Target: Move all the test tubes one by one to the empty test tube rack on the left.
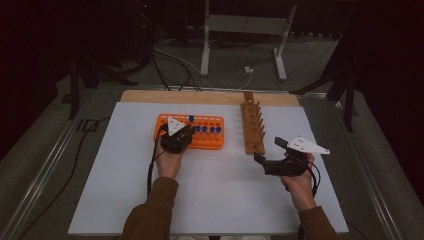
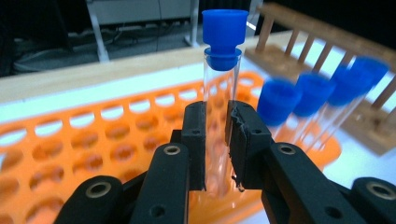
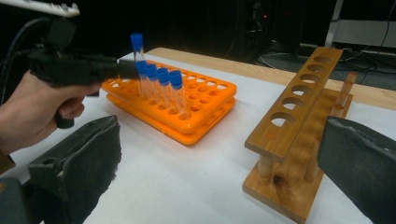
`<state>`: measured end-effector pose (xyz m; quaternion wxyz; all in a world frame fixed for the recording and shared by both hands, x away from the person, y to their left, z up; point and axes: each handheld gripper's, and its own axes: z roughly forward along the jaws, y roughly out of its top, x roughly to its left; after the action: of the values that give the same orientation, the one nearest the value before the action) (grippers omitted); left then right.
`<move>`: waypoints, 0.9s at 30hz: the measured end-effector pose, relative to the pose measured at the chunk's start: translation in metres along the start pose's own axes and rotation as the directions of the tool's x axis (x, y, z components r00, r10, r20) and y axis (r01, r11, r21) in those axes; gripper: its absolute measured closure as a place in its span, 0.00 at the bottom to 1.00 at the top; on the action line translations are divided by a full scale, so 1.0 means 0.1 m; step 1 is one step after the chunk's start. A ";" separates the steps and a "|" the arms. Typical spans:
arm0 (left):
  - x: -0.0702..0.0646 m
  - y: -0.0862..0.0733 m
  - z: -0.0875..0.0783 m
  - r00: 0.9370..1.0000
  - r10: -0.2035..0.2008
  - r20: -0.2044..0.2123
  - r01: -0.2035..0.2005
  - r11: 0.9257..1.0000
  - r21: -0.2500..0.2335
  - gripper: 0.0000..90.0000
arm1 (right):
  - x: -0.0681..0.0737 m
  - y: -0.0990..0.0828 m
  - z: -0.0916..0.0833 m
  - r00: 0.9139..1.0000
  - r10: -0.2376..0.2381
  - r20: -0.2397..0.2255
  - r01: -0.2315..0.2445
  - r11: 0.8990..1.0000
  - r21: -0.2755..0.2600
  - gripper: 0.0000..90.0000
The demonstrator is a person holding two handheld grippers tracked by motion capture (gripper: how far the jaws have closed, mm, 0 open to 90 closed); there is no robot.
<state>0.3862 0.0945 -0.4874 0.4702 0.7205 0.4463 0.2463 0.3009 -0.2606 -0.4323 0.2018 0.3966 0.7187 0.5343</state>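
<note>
A clear test tube with a blue cap [image 2: 223,51] stands upright between the pads of my left gripper [image 2: 215,112], which is shut on its glass. Its lower end is down among the holes of the orange rack [image 2: 93,140]. In the high view the left gripper [image 1: 186,131] is over the rack's left half [image 1: 215,142], with the held tube's cap [image 1: 191,119] sticking up above it. Several more blue-capped tubes [image 3: 161,81] stand in a row in the rack. My right gripper [image 1: 269,149] is open and empty, beside the near end of the wooden rack [image 1: 252,125].
The wooden rack [image 3: 299,107] has a row of empty round holes and lies to the right of the orange rack [image 3: 205,109]. Both sit on a white sheet [image 1: 215,200] over a wooden board. Cables and a metal stand [image 1: 245,30] are beyond the table.
</note>
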 end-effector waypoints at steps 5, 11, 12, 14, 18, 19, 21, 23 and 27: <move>0.02 -0.09 0.01 1.000 -0.010 0.008 0.010 1.000 0.025 0.87 | 0.00 -0.01 0.00 1.000 -0.001 0.000 0.001 1.000 0.002 0.00; -0.01 -0.13 0.03 0.999 0.038 0.008 -0.039 0.996 0.082 0.88 | 0.01 -0.03 0.02 1.000 -0.003 -0.002 0.003 1.000 0.013 0.00; -0.01 -0.14 0.03 0.999 0.042 0.004 -0.042 0.996 0.080 0.87 | 0.02 -0.03 0.02 1.000 -0.003 -0.002 0.003 1.000 0.015 0.00; -0.01 -0.15 0.03 0.999 0.039 0.002 -0.040 0.996 0.082 0.88 | 0.01 -0.04 0.02 1.000 -0.005 -0.001 0.005 1.000 0.018 0.00; -0.01 -0.13 0.04 0.999 0.037 0.006 -0.037 0.995 0.096 0.87 | 0.01 -0.05 0.03 1.000 0.001 -0.003 0.000 1.000 0.017 0.00; -0.02 -0.12 0.04 0.999 0.034 0.008 -0.035 0.995 0.097 0.87 | 0.02 -0.05 0.03 1.000 -0.001 -0.003 0.001 1.000 0.020 0.00; -0.02 -0.13 0.05 1.000 0.010 0.029 -0.013 0.995 0.099 0.85 | 0.03 -0.06 0.03 1.000 -0.002 -0.005 0.002 1.000 0.023 0.00; -0.01 -0.12 0.03 0.999 -0.023 0.038 0.019 0.995 0.100 0.81 | 0.03 -0.06 0.03 1.000 0.001 -0.005 -0.001 1.000 0.023 0.00; 0.10 -0.15 -0.07 0.990 -0.127 0.062 0.122 0.989 0.080 0.59 | 0.02 -0.06 0.00 1.000 0.015 -0.017 -0.014 1.000 0.019 0.00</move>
<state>0.3794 0.1090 -0.4986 0.4716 0.7165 0.4835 0.1748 0.2971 -0.2596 -0.4378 0.1882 0.3992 0.7224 0.5324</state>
